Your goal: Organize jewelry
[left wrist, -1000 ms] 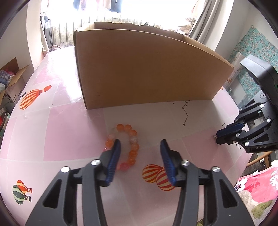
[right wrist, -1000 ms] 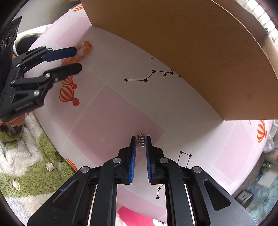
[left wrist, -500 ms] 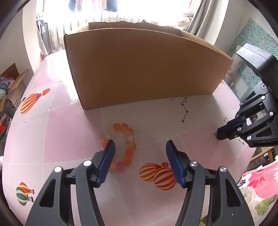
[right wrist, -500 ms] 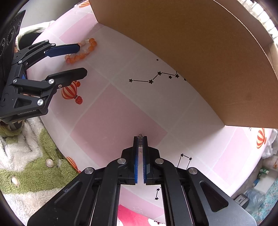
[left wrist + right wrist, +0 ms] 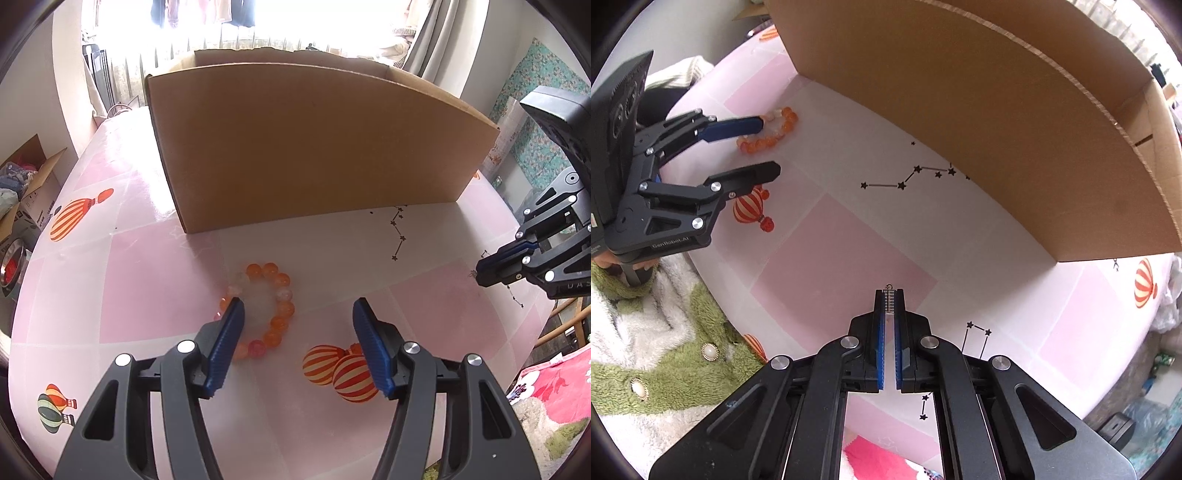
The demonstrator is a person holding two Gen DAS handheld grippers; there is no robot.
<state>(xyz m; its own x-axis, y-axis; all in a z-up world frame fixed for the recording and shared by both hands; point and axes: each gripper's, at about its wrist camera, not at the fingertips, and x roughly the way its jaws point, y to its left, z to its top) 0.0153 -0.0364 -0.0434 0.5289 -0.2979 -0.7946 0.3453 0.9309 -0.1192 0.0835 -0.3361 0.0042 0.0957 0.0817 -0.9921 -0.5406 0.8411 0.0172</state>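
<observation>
An orange and pink bead bracelet (image 5: 266,308) lies on the pink table, just ahead of my left gripper (image 5: 297,314), which is open wide; its left finger tip covers the bracelet's left side. The bracelet also shows in the right wrist view (image 5: 772,131). My right gripper (image 5: 889,295) is shut on a small silver earring (image 5: 889,300) whose hook sticks out past the fingertips, held a little above the table. In the left wrist view the right gripper (image 5: 480,275) is at the right edge.
A large open cardboard box (image 5: 314,147) stands on the table behind both grippers; its wall also shows in the right wrist view (image 5: 997,110). The table cover (image 5: 147,288) has balloon and star prints. The table edge is close on the right.
My right gripper has shut on the earring and lifted it slightly. My left gripper has opened wider and drawn back and up from the bracelet.
</observation>
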